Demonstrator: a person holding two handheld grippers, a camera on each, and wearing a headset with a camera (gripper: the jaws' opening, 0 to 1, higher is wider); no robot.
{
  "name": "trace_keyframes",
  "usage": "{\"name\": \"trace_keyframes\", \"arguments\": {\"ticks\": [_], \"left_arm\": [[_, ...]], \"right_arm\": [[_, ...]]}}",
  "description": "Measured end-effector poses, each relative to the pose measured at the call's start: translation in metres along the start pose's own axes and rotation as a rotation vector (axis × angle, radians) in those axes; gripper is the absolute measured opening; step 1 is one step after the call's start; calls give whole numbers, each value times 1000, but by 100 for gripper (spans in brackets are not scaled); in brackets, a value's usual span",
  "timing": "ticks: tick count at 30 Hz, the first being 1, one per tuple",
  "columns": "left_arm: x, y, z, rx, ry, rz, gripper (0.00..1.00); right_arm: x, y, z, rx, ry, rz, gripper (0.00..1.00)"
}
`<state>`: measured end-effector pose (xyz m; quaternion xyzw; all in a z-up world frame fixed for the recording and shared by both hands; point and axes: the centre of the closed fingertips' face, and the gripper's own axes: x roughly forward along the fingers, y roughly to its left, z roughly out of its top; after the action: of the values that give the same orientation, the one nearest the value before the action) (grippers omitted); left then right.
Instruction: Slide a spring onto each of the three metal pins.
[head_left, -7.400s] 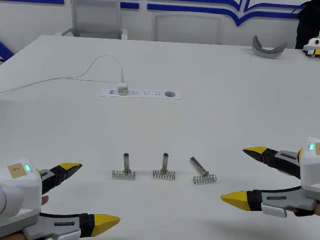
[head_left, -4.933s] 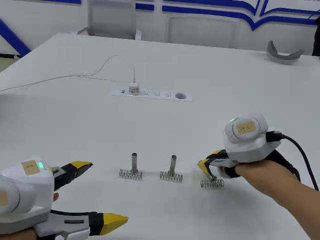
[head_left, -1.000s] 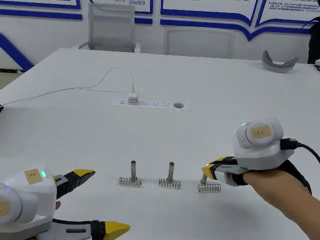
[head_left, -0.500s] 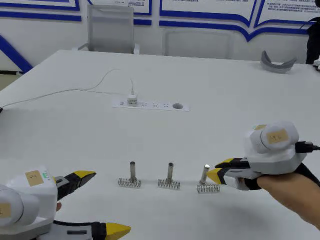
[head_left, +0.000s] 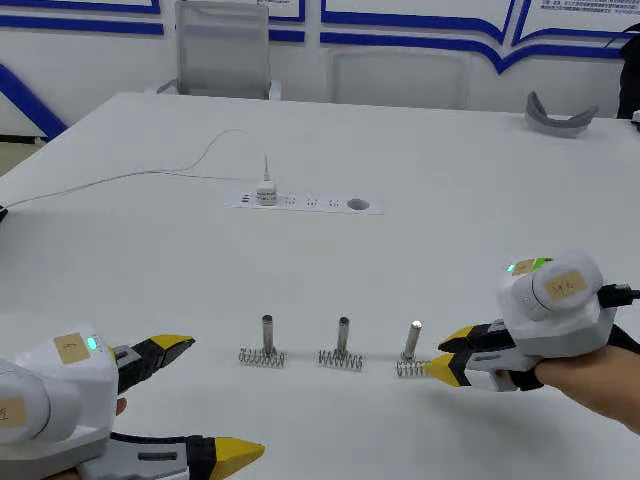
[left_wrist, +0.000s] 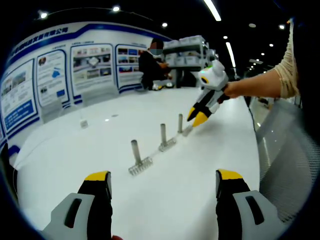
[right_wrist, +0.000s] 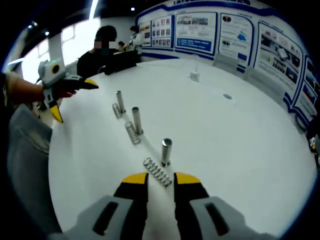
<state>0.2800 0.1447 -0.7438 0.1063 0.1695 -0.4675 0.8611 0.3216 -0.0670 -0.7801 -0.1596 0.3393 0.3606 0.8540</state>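
The right gripper (head_left: 447, 354) sits at the lower right of the head view. Its jaws are narrowly parted, with the yellow tips at the right end of the right-hand spring (head_left: 410, 369). In the right gripper view that spring lies flat on the table, its near end reaching in between the tips. I cannot tell whether a tip touches it.

Just beyond it the right-hand pin (head_left: 414, 338) stands upright with no spring on it. Leftward in the head view, the middle pin (head_left: 343, 332) and the left-hand pin (head_left: 268, 330) also stand upright. The middle spring (head_left: 340, 360) and the left-hand spring (head_left: 262, 357) each lie flat at the foot of their pin.

The left gripper (head_left: 218, 398), in the lower left corner, gapes wide and grips nothing, well apart from the row.

Bare table (head_left: 450, 180) spreads on every side of the row. A power strip (head_left: 300, 203) lies well beyond it, near the frame's centre. In the left gripper view the table's edge runs down the right side, past the right gripper.
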Motion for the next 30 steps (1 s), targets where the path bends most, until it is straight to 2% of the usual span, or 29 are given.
{"name": "trace_keyframes", "arguments": {"ticks": [11,30], "left_arm": [[0,-2,-3,-9,4,2,87],[3,-8,-5,-7,11,-21,86]], "right_arm": [[11,2,-7,-46,37,35,20],[11,8,-18,-64,90,67,15]]}}
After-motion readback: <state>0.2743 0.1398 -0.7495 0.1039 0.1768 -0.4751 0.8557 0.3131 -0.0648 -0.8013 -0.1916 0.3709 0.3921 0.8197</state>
